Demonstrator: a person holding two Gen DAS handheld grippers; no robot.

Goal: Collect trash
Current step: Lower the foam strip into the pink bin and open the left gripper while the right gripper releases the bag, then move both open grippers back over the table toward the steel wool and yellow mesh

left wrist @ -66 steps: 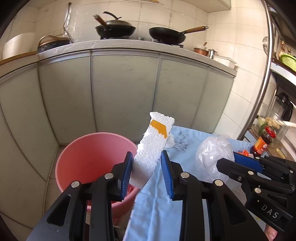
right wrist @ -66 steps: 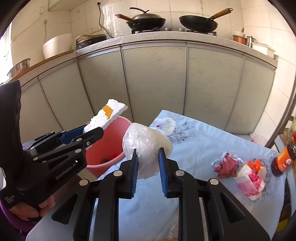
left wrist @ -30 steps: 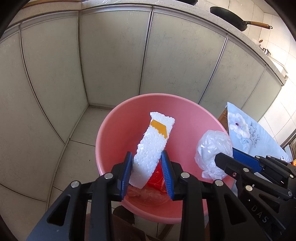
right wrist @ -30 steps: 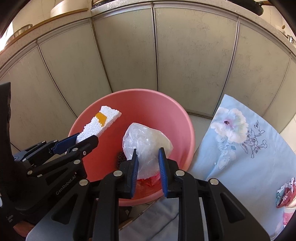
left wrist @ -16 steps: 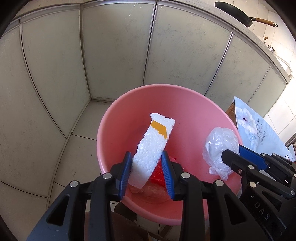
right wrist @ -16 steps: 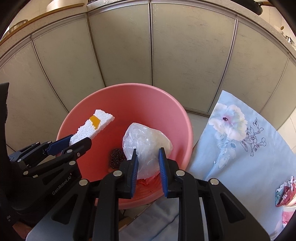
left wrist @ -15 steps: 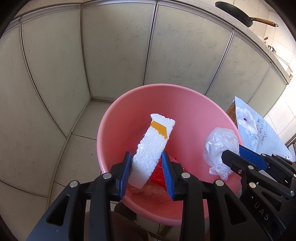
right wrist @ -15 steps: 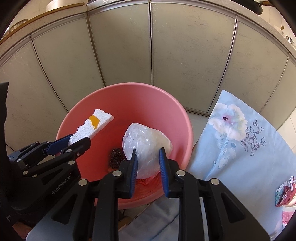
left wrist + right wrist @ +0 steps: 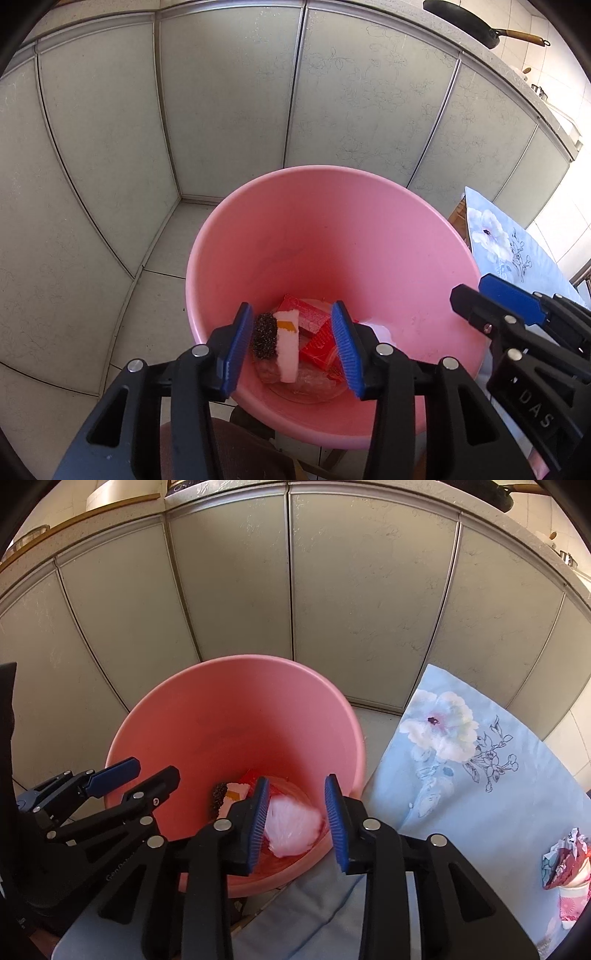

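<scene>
Left wrist view: my left gripper (image 9: 293, 347) jaws are opening, empty; the foam strip (image 9: 287, 345) lies in the pink bucket (image 9: 332, 229). My right gripper (image 9: 297, 816) jaws are opening above the plastic bag (image 9: 291, 827) there.

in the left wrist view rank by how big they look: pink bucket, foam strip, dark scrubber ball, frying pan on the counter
1. pink bucket, by far the largest.
2. frying pan, though it sits far off on the counter, so its real size is unsure.
3. foam strip.
4. dark scrubber ball, close to the foam strip in apparent size.
</scene>
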